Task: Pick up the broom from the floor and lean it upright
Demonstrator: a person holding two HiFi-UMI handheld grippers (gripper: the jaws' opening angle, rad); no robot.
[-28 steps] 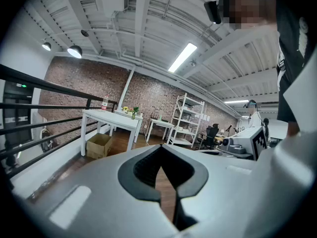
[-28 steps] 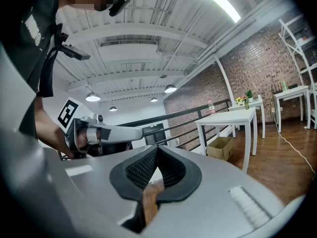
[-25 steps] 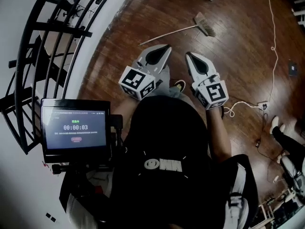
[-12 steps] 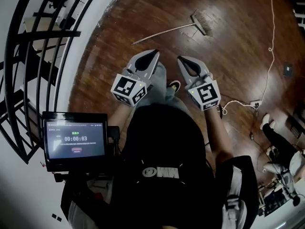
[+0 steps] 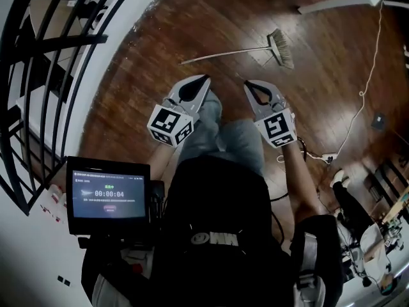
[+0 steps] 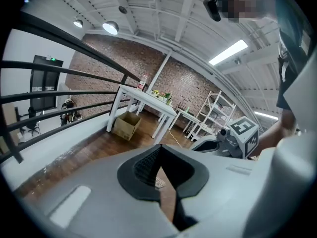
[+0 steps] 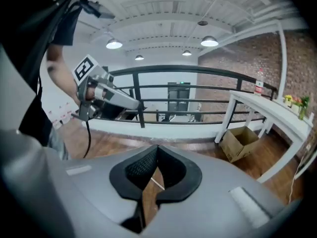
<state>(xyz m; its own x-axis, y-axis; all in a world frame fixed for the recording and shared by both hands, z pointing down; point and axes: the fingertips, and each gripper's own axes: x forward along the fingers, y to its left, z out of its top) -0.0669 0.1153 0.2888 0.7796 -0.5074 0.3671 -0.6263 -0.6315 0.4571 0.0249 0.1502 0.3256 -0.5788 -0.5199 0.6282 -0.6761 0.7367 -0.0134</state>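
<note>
The broom (image 5: 233, 53) lies flat on the wooden floor (image 5: 319, 88) ahead of us, well apart from both grippers. Its thin pale handle (image 5: 208, 57) points toward the black railing (image 5: 61, 40) and its bristle head (image 5: 281, 47) toward the white table leg (image 5: 329, 5). Our left gripper (image 5: 203, 80) and right gripper (image 5: 250, 86) hang side by side above our knees, each with its jaws closed tip to tip and nothing between them, so both would have to open before any grasp.

We judge the broom light and stiff, with most of its weight at the head. The stick looks smooth and round, so it may roll or slip in a loose pinch. We would take it on the handle, one gripper nearer the head to carry the weight and the other further up to steer it upright, and keep off the soft bristles, which would only bend
</note>
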